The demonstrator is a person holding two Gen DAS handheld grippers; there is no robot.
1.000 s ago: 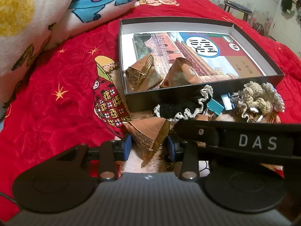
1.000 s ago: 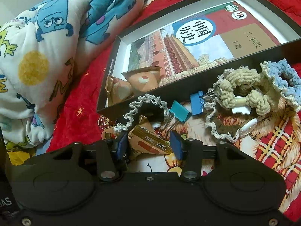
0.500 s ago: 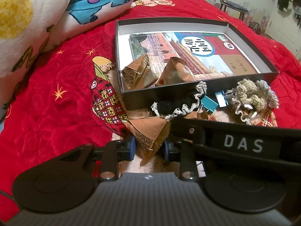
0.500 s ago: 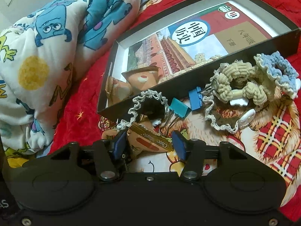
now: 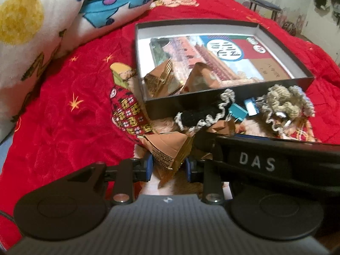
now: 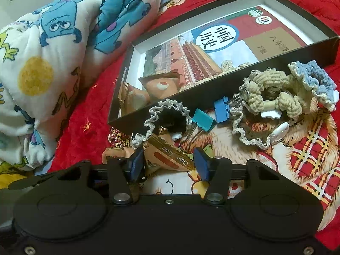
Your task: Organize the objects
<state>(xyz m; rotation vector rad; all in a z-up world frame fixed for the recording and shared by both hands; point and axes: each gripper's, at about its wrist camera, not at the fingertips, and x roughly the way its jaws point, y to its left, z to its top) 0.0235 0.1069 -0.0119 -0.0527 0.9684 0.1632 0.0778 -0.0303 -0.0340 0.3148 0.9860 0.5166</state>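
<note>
On the red bedspread stands a shallow black box [image 5: 212, 104] holding a book [image 5: 223, 55] and two brown snack packets [image 5: 161, 80]. My left gripper [image 5: 169, 165] is shut on a third brown triangular packet [image 5: 167, 148] in front of the box. My right gripper [image 6: 169, 163] straddles another packet [image 6: 170, 158]. Its jaws are closing, and the pads stand just off the packet's ends. Ahead lie a black lace-edged scrunchie [image 6: 170, 116], a teal binder clip [image 6: 203, 120] and a blue clip [image 6: 221, 108].
Beige [image 6: 272, 89] and blue [image 6: 312, 78] crocheted scrunchies and white hair clips [image 6: 280, 131] lie against the box's front wall on the right. A rolled cartoon blanket [image 5: 42, 21] fills the left. A stool [image 5: 265, 4] stands beyond the bed.
The left jaws have narrowed onto the brown packet. The right jaws widened slightly, then came back in around their packet. Both hands stayed nearly in place.
</note>
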